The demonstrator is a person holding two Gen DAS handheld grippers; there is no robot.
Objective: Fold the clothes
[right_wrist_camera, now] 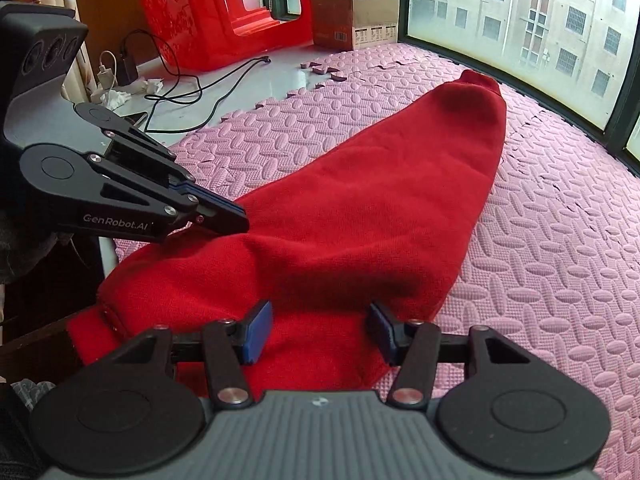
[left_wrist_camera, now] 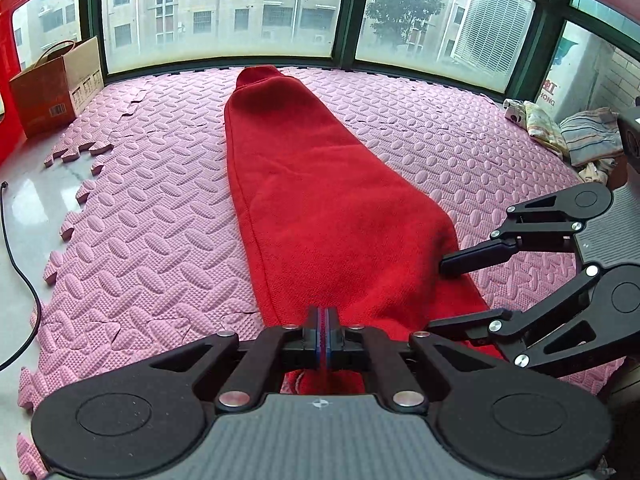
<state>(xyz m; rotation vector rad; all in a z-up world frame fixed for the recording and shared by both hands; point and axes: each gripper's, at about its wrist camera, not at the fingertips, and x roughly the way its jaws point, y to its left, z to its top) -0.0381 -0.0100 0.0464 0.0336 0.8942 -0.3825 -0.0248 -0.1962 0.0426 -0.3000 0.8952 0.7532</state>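
Note:
A red knit garment [left_wrist_camera: 312, 200] lies lengthwise on the pink foam mat [left_wrist_camera: 152, 216], folded into a long narrow shape that runs toward the window. My left gripper [left_wrist_camera: 325, 316] is shut on the garment's near end. It also shows at the left of the right wrist view [right_wrist_camera: 236, 216], pinching the cloth. My right gripper [right_wrist_camera: 320, 320] is open, its jaws wide apart over the garment's [right_wrist_camera: 360, 208] near right edge. In the left wrist view the right gripper [left_wrist_camera: 440, 296] stands open at the garment's right side.
A cardboard box [left_wrist_camera: 56, 88] and a red plastic stool [right_wrist_camera: 224, 12] stand at the far left by the window. Cables [right_wrist_camera: 192, 92] and a charger lie on the white sill. Folded clothes [left_wrist_camera: 580, 136] are stacked at the far right. The mat's left edge is jagged.

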